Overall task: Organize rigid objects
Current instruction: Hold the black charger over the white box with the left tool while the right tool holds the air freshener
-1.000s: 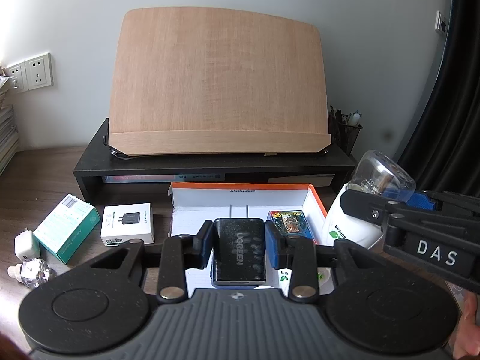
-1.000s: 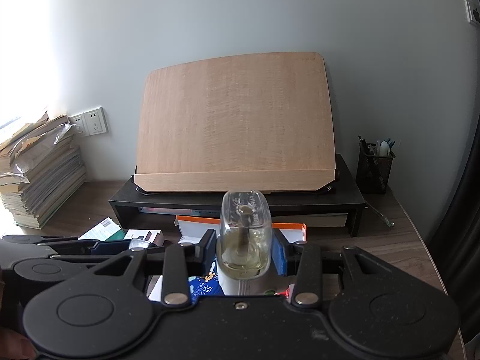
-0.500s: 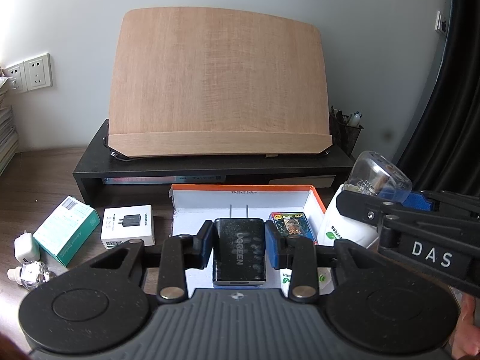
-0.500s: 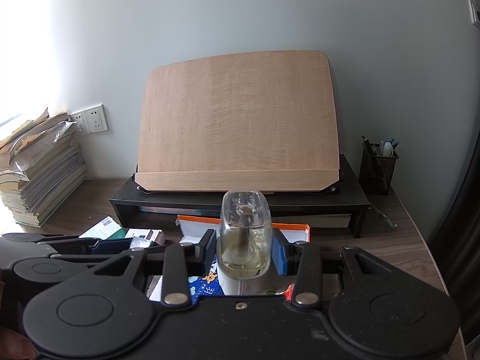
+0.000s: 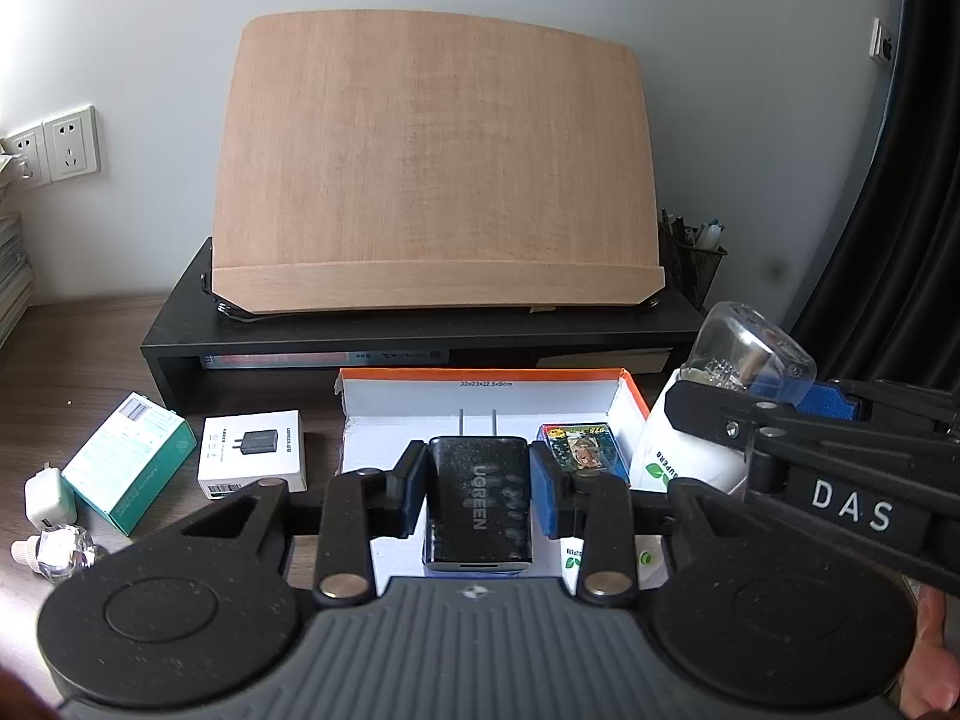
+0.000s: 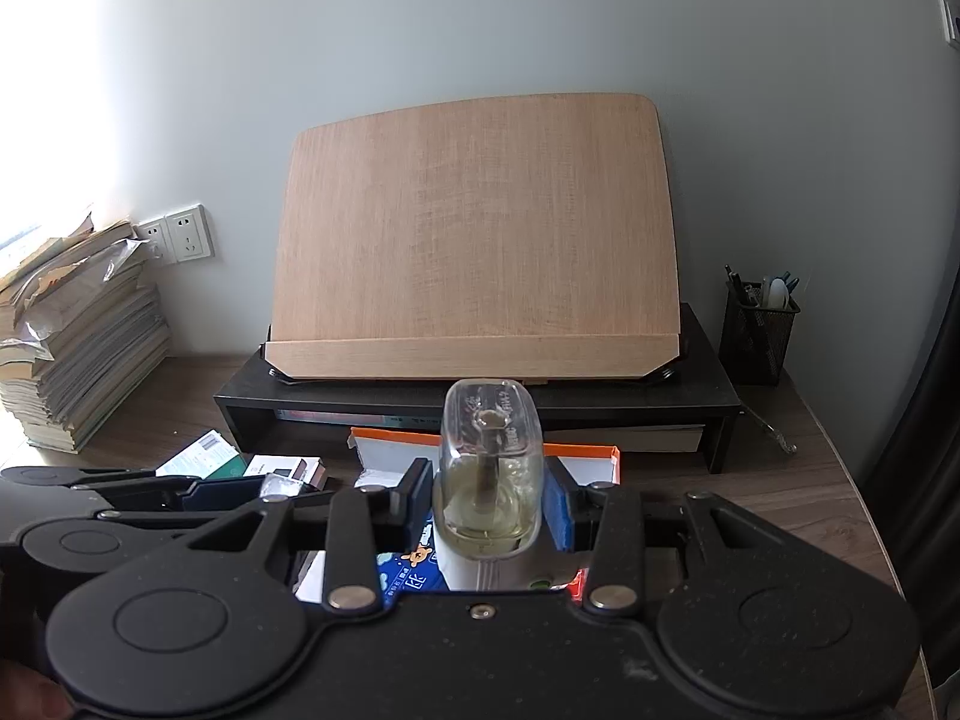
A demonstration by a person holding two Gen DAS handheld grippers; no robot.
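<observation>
Left gripper (image 5: 479,495) clamped on one black charger (image 5: 479,507), right gripper (image 6: 487,510) clamped on one clear liquid-filled bottle (image 6: 487,480), both held above one open orange-edged box (image 5: 480,405). Risk of smooth glass sliding out, or colliding with the neighbouring tongs on lowering. On desk: two small cartons, one white plug

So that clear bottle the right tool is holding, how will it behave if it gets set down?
The clear bottle looks like smooth glass, so probably slippery and breakable. Liquid sits low inside, likely adding weight. Its rounded end suggests it could tip or roll.
</observation>
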